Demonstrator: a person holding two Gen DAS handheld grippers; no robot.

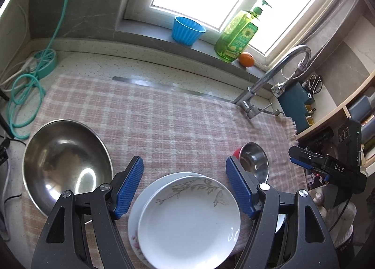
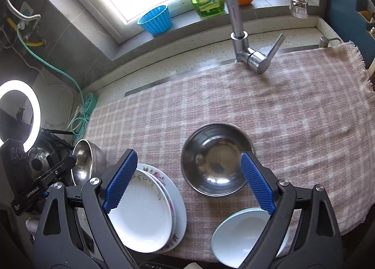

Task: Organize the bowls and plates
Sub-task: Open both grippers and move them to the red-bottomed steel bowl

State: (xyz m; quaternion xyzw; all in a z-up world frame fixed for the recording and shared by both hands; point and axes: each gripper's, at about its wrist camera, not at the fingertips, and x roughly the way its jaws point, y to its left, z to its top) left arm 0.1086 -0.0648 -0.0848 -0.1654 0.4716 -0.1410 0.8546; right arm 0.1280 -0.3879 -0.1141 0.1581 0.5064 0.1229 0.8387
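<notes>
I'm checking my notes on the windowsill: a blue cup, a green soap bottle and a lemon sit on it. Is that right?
Not quite. The fruit is an orange, not a lemon. The left wrist view shows it beside the green soap bottle, with the blue cup further along the windowsill.

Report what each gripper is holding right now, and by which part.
Nothing is held. The left gripper hangs open over the stacked plates; the right gripper is open above the cloth.

I am working in a home kitchen: a steel faucet at 12 o'clock over a checked cloth, dish soap bottle and orange on the windowsill at 1 o'clock
</notes>
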